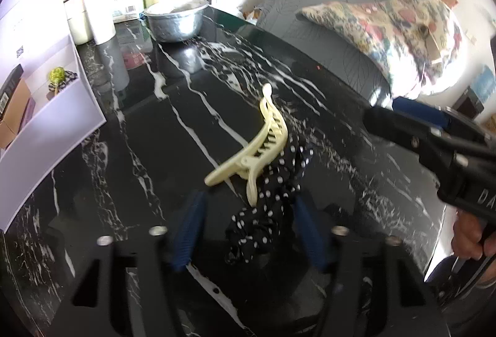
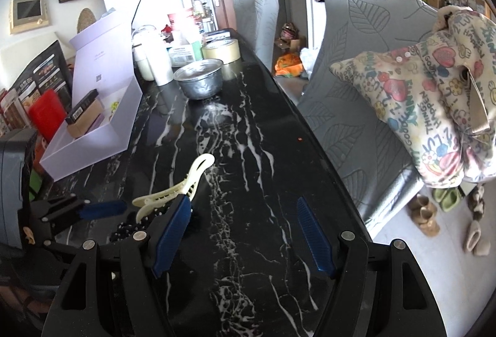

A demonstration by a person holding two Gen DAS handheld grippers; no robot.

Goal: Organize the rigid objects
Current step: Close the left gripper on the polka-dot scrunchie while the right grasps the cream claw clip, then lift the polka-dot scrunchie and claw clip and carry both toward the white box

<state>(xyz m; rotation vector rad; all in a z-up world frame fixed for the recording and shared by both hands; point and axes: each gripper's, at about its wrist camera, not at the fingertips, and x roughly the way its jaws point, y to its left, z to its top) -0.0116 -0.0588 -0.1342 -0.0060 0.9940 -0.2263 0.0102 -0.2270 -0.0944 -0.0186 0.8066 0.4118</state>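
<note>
On the black marble table (image 1: 130, 151) a cream hair clip (image 1: 263, 148) lay half on a dotted scrunchie (image 1: 266, 219). The left gripper (image 1: 248, 231) straddled the scrunchie (whether its pads pressed it, I could not tell). The right gripper (image 2: 241, 231) stood open, empty.

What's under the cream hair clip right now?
The hair clip rests partly on a black polka-dot scrunchie, with its far tip over the marble table. Anything beneath the scrunchie is covered.
</note>
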